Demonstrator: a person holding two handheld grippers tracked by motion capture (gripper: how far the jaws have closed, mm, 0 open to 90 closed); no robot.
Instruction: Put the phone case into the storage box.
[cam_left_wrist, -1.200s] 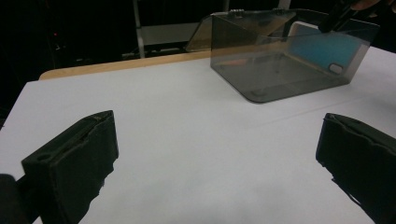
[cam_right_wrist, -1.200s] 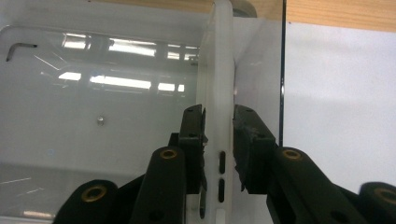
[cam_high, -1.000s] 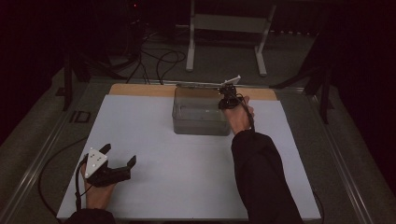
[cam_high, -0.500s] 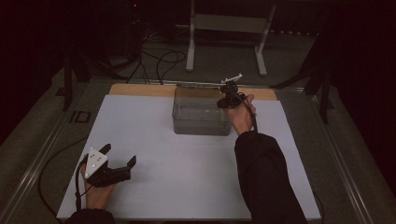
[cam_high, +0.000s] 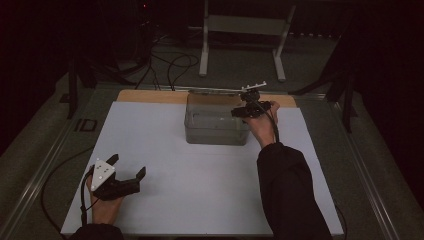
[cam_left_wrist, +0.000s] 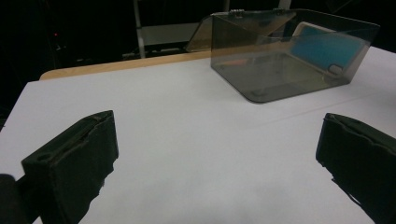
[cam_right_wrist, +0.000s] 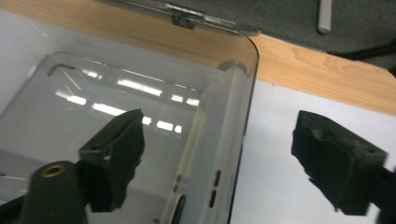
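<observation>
A clear box (cam_high: 217, 120) stands at the far middle of the table (cam_high: 165, 150), its lid swung back toward the wooden strip (cam_high: 145, 96) along the table's far edge. Inside the box a phone (cam_left_wrist: 322, 46) in a blue case leans on edge against the box's right wall; in the right gripper view its pale edge with side buttons (cam_right_wrist: 205, 154) runs just inside that wall.

The right gripper (cam_high: 252, 109) hovers over the box's right rim, at the far right corner, pointing down. Its jaws have just been opening and now stand spread wide: one hangs over the inside of the box, the other outside over the white table, with the box wall and the phone's edge between them. The pads (cam_right_wrist: 116, 144) touch neither the wall nor the phone, so nothing is pinched.

The left gripper (cam_high: 125, 172) rests low at the near left of the table, well apart from the box, in the person's left hand (cam_high: 102, 207). Its jaws are spread wide too, with bare table between them, and it points toward the box. In the left gripper view the box sits beyond the open jaws, to the upper right, with the phone showing blue through the tinted wall.
</observation>
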